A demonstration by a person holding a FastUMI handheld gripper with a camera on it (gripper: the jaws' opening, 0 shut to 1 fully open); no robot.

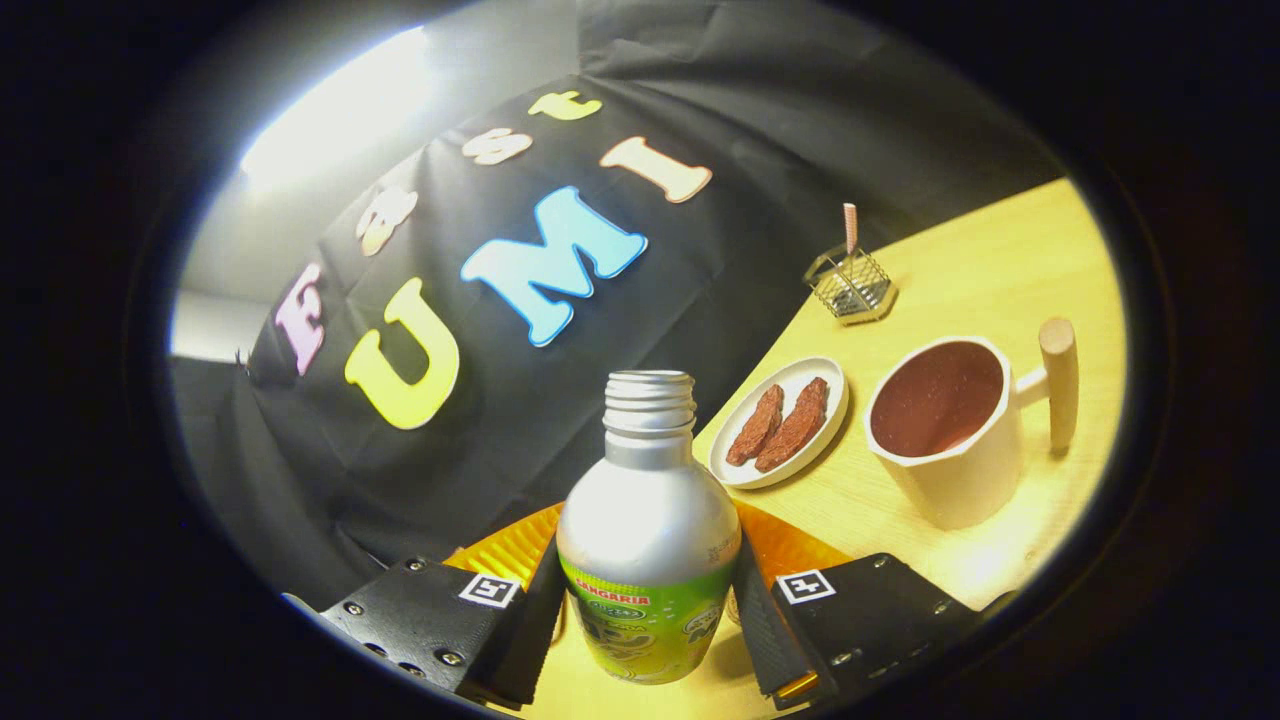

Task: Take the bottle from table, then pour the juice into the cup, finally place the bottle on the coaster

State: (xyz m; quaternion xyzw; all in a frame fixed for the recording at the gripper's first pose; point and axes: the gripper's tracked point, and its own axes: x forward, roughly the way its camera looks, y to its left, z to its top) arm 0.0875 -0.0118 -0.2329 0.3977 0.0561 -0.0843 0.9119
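Note:
A silver bottle (pixel 648 520) with a green label and an open threaded neck stands upright between my fingers. My gripper (pixel 648 610) is shut on its lower body, one finger (pixel 535 620) pressing each side. An orange ribbed coaster (pixel 505 555) lies under and just behind the bottle; I cannot tell whether the bottle's base rests on it. Beyond the fingers to the right stands a white cup (pixel 955 450) with a wooden handle (pixel 1058 380). The inside of the cup looks dark red.
A white oval plate (pixel 735 465) with two brown snack pieces lies between the bottle and the cup. Farther back on the wooden table (pixel 1000 260) stands a small wire holder (pixel 852 285) with a striped straw. The black cloth wall rises close behind the bottle.

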